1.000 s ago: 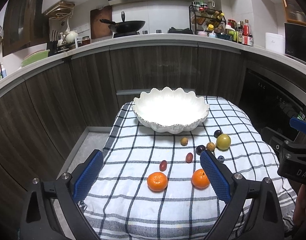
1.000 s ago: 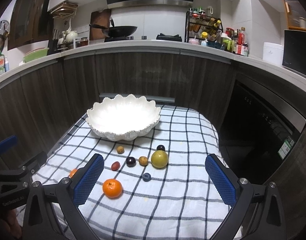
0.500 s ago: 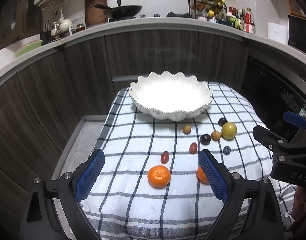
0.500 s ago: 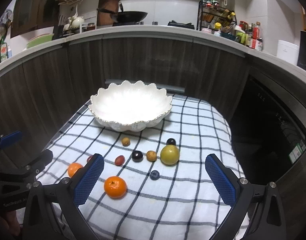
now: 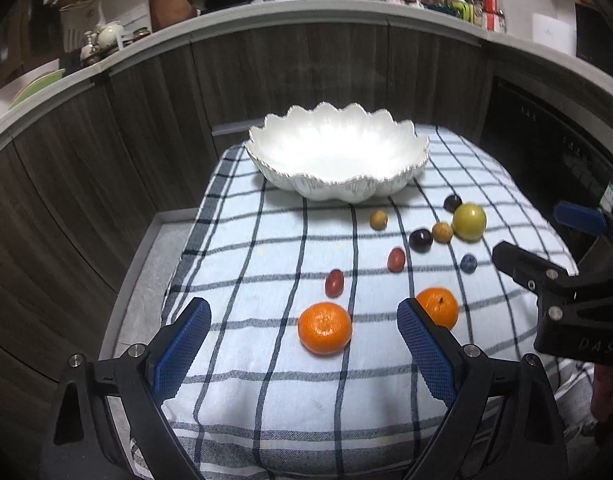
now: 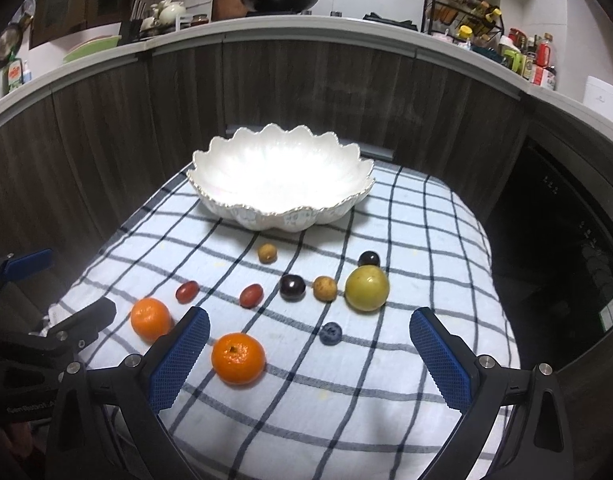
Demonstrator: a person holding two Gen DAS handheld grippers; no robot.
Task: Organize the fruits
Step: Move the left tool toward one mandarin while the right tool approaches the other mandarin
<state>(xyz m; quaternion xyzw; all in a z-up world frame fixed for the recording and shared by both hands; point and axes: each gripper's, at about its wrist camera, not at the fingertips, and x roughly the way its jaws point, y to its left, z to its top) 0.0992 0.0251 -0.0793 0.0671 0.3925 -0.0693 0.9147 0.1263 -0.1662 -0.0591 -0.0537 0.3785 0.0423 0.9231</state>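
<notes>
The white scalloped bowl [image 6: 282,184] is sitting empty at the far end of the checked cloth [image 6: 426,240]; all the fruit is lying loose nearer. The two red grapes [image 6: 251,295] are lying with long axes roughly left-right. The left gripper [image 5: 302,320] is hovering spread wide, one orange [image 5: 325,328] between its pads (not touching, as far as I can tell). The right gripper [image 6: 309,330] is likewise gaping, the other orange [image 6: 238,358] just inside its left pad, the blueberry [image 6: 330,333] between.

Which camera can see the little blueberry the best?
The right wrist view. The blueberry sits big and clear on the checked cloth, right between that open claw's blue pads. In the left wrist view the blueberry is smaller and off to the side, beside the other claw's black frame.
</notes>
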